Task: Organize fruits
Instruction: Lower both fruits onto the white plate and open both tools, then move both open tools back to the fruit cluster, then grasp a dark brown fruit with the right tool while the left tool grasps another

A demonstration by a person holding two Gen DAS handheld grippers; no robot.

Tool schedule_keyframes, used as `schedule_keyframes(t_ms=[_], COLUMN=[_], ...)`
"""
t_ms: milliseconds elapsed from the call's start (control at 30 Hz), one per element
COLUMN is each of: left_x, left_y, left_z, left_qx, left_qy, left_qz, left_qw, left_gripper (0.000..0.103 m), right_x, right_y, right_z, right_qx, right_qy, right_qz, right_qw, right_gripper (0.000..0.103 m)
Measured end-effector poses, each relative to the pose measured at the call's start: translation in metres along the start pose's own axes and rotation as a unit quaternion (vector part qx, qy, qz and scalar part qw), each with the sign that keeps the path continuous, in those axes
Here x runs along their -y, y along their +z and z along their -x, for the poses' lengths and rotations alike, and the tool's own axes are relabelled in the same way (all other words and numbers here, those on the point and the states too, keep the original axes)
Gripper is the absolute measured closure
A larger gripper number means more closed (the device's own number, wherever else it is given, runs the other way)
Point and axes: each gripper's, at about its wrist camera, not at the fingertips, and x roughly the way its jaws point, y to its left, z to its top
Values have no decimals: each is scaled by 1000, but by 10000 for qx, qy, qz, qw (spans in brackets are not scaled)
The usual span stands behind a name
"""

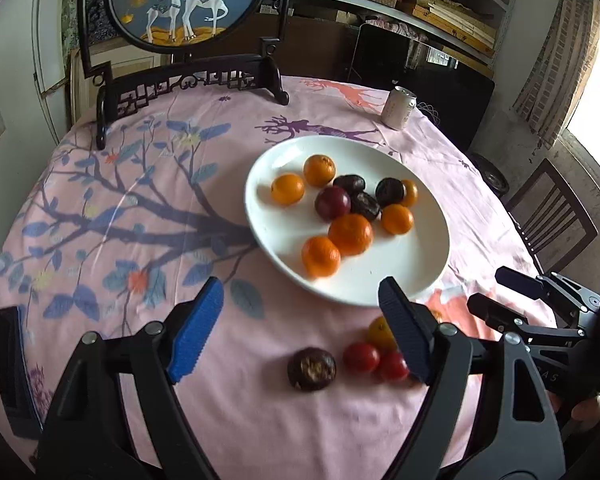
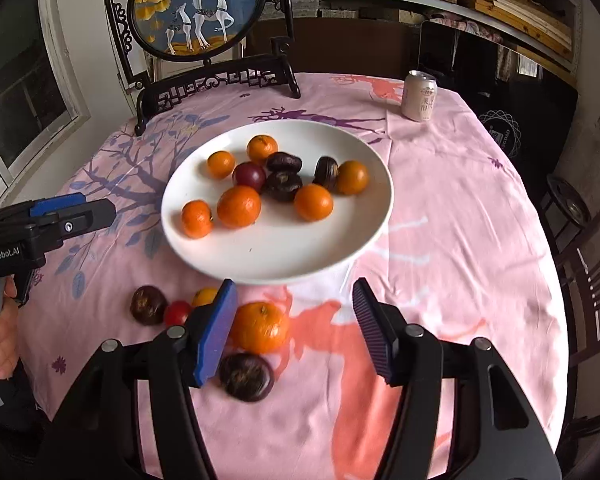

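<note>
A white plate point(image 1: 428, 256) point(image 2: 340, 240) on the pink tablecloth holds several oranges and dark purple fruits. Loose fruit lies on the cloth in front of it: a dark fruit point(image 1: 311, 368) point(image 2: 148, 305), red tomatoes point(image 1: 361, 357) point(image 2: 177, 313), a small orange point(image 1: 380, 332) point(image 2: 205, 296), a larger orange point(image 2: 260, 327) and another dark fruit point(image 2: 246, 376). My left gripper point(image 1: 300, 332) is open and empty above the cloth, left of the loose fruit. My right gripper point(image 2: 296, 332) is open and empty, with the larger orange just inside its left finger.
A drink can point(image 1: 398, 108) point(image 2: 419, 96) stands at the table's far right. A framed deer screen on a dark carved stand point(image 1: 188, 80) point(image 2: 216, 76) sits at the far edge. A chair point(image 1: 552, 216) stands right of the table. A dark object point(image 1: 10, 364) lies at the left edge.
</note>
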Motion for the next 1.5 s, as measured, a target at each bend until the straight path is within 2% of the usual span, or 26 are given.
schedule_keyframes(t_ms=[133,300,633,767,867,900,1033,1333,1367,1433,1467,1500], left_x=[-3,-6,-11,-10,-10,-10,-5,1,2,6,6,7], left_y=[-33,-52,-61,-65,-68,-69,-71,-67,-66,-64,-64,-63], left_z=[2,2,5,1,-4,-7,-21,-59,-61,-62,-62,-61], left_qx=[-208,-352,-405,-462,-535,-565,-717,-962,-915,-884,-871,-877], left_qy=[-57,-41,3,39,65,72,134,287,352,392,375,344], left_qz=[109,163,228,188,157,132,14,-64,-122,-207,-203,-197], left_qw=[9997,9992,9989,9987,9984,9983,9973,9949,9951,9951,9953,9954], left_gripper=[21,21,21,21,21,22,21,23,32,40,49,64], right_x=[-6,-17,-33,-36,-38,-39,-35,-12,-10,-7,-7,-7], right_y=[-22,-32,-53,-56,-57,-57,-56,-58,-59,-60,-60,-61], right_z=[9,13,-17,-33,-40,-41,-33,-7,-6,-5,-5,-4], right_qx=[-54,-129,-631,-714,-624,-597,-481,-279,-288,-301,-303,-302], right_qy=[89,101,235,114,65,91,227,101,105,119,130,146], right_qz=[-221,-116,-6,51,121,153,54,-232,-258,-296,-314,-326], right_qw=[9997,9998,9977,9974,9980,9981,9986,9993,9992,9990,9990,9989], right_gripper=[43,43,43,43,45,61,61,61,61,61,61,61])
